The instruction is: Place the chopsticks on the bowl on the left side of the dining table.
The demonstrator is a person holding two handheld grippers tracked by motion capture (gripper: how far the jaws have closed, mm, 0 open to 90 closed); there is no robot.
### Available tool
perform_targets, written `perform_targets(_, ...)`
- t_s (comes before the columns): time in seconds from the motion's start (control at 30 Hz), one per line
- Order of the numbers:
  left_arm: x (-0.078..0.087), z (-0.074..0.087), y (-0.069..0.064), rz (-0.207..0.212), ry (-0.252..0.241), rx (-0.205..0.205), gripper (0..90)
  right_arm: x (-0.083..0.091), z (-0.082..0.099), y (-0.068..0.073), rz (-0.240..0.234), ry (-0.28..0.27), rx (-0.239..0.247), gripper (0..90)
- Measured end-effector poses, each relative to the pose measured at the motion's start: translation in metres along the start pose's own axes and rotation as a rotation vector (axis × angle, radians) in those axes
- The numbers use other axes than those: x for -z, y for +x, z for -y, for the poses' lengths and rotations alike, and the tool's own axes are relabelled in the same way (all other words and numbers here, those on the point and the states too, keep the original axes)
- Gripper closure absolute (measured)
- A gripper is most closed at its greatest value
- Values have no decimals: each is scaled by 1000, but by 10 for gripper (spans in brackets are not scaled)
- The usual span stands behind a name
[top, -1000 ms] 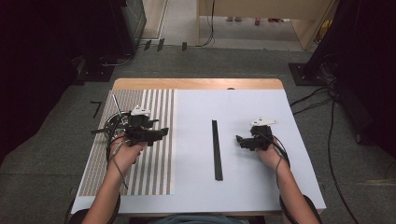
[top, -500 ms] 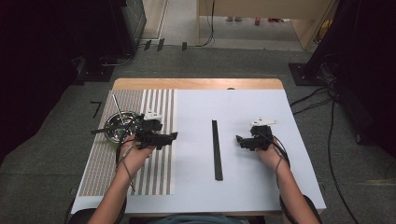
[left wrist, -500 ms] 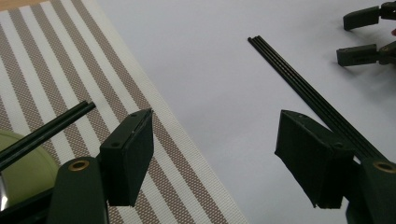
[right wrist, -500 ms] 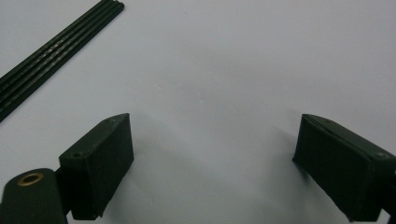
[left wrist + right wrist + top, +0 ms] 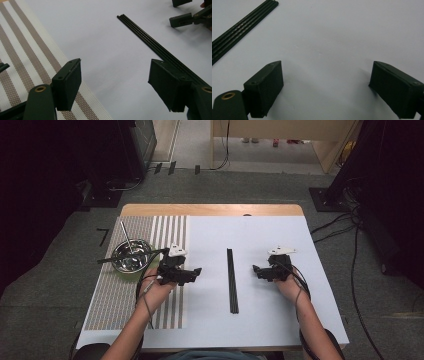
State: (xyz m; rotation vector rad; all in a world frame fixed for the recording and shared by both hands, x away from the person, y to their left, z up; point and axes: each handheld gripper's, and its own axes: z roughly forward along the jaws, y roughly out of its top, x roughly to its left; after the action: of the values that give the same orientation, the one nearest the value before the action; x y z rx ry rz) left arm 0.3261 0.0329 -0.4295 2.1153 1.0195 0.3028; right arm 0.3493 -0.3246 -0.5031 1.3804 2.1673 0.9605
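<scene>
Compared with the high view a second earlier, the left gripper point(image 5: 192, 272) had left the metal bowl point(image 5: 131, 255) on the striped mat point(image 5: 117, 295) and travelled toward the middle of the table point(image 5: 280, 330). The bowl, with its two utensils resting in it, stayed on the mat behind the hand. The right gripper point(image 5: 257, 270) had kept its place on the far side of the white sheet. This shift suggested that work at the bowl was over and that the black rods point(image 5: 232, 280) had become the next object.

The rods, a bundle of thin black strips lying lengthwise at the centre of the sheet, sat between the two grippers and apart from both. In the left gripper view the bundle point(image 5: 155, 47) ran diagonally ahead, its near end passing behind the right-hand jaw, while the left-hand jaw stood over the mat's edge point(image 5: 27, 55). In the right gripper view the rods point(image 5: 242, 27) lay well off to the upper left, outside the gap.

Both pairs of jaws stood wide and released, with bare white surface between them; neither grasped anything.
</scene>
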Motion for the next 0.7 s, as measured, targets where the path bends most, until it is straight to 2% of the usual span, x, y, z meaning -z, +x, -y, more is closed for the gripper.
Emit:
perform_targets(0.17, -8, 3, -2, -7, -2, -12, 260, 0, 0, 0, 0, 0, 0, 111)
perform_targets(0.3, -15, 7, -6, -7, 2, -40, 260, 0, 0, 0, 0, 0, 1, 111)
perform_targets(0.33, -19, 9, -8, -16, -2, -60, 259, 0, 0, 0, 0, 0, 1, 111)
perform_targets(0.37, -19, 9, -8, -16, -2, -60, 253, 0, 0, 0, 0, 0, 1, 111)
perform_targets(0.43, -24, 12, -9, 15, -1, -65, 247, 0, 0, 0, 0, 1, 0, 111)
perform_targets(0.57, -29, 15, -8, 12, 5, -54, 245, 0, 0, 0, 0, 0, 0, 111)
perform_targets(0.7, -37, 19, -10, 7, 2, -70, 244, 0, 0, 0, 0, 1, 1, 111)
